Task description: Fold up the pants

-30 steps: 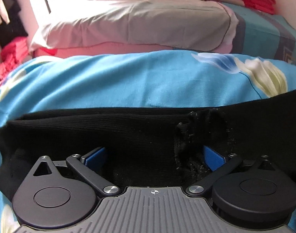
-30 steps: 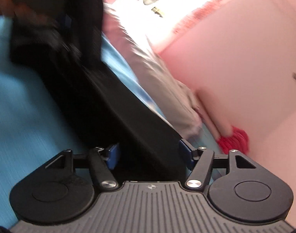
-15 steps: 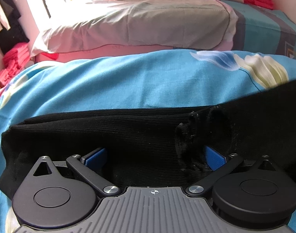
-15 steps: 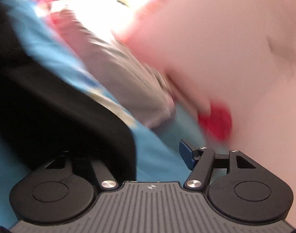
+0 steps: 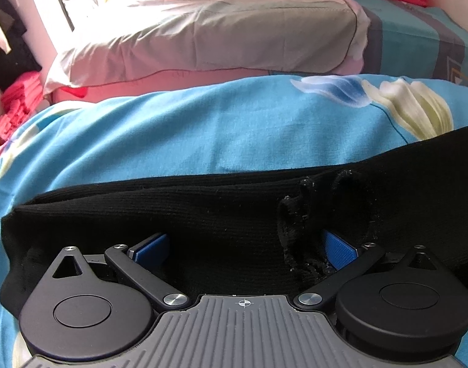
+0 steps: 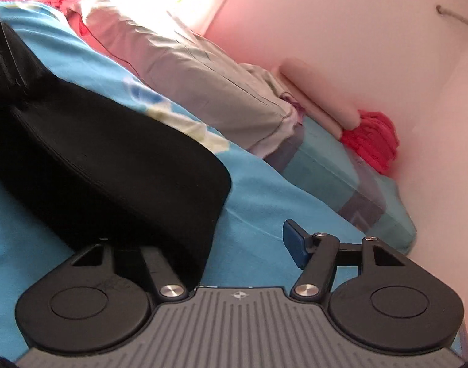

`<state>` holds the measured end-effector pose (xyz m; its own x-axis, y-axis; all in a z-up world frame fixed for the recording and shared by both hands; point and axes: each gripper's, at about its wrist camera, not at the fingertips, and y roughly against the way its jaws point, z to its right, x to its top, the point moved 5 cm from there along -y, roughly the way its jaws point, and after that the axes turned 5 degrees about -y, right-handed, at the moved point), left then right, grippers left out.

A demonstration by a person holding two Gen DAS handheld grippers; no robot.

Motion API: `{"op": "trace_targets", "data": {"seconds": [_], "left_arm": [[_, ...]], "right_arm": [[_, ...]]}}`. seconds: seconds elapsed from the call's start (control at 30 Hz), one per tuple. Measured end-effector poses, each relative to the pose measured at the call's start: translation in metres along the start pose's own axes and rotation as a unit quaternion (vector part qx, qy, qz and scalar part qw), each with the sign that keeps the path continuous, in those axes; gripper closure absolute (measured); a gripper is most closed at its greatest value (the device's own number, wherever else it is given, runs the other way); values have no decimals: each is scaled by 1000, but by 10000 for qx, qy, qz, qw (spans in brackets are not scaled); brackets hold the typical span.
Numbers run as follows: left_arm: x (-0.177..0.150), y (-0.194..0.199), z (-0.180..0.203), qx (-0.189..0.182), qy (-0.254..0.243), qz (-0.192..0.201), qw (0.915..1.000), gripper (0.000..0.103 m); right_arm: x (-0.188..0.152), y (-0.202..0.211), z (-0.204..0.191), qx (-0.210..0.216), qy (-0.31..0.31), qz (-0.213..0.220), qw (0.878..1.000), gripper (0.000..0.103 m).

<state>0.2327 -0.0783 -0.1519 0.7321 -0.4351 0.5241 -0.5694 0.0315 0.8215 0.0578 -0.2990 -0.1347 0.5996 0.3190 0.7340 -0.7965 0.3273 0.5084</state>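
Note:
Black knit pants lie in a long band across the blue flowered bedsheet. My left gripper sits low over them, jaws wide apart. Its blue pads rest at the fabric, and a rumpled bunch of cloth lies beside the right one. In the right wrist view the rounded end of the pants lies on the sheet. It covers the left finger of my right gripper. That gripper's jaws are closing. Its right pad stands free over the sheet, and only the pants' edge reaches into the gap.
A grey folded quilt lies along the far side of the bed, against the pink wall. Folded red clothes and a pink roll sit at the bed's far corner. More red clothes pile up at the left.
The right gripper has rolled and drawn off to the right. The pants, earlier between both its pads, now cover only its left finger. The left gripper has kept its place.

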Motion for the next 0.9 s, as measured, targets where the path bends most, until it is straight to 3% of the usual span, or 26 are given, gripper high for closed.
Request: {"op": "trace_targets", "data": {"seconds": [0.13, 0.33, 0.5, 0.57, 0.63, 0.67, 0.77, 0.83, 0.9], "left_arm": [[2, -1, -4, -131, 65, -158, 9998, 0], [8, 11, -12, -404, 176, -312, 9985, 0], [8, 28, -17, -519, 128, -226, 9983, 0], [7, 32, -23, -608, 166, -226, 9978, 0], [4, 36, -32, -726, 291, -239, 9967, 0], [2, 37, -37, -740, 371, -268, 9962, 0], [-4, 43, -53, -706, 548, -274, 9956, 0], [-9, 49, -65, -654, 649, -256, 9954, 0], [-16, 53, -76, -534, 696, -297, 9957, 0]], "right_arm": [[2, 48, -26, 683, 931, 312, 9928, 30], [32, 92, -23, 1303, 297, 671, 9888, 30], [66, 59, -25, 1401, -447, 539, 9877, 33], [68, 40, -30, 1502, -713, 204, 9859, 33], [56, 18, -47, 1578, -636, -554, 9839, 33], [53, 1, -48, 1521, -582, -677, 9843, 33], [60, 10, -46, 1403, -684, -547, 9862, 34], [66, 15, -42, 1344, -922, -314, 9861, 26], [64, 8, -46, 1380, -963, -553, 9842, 26]]}}
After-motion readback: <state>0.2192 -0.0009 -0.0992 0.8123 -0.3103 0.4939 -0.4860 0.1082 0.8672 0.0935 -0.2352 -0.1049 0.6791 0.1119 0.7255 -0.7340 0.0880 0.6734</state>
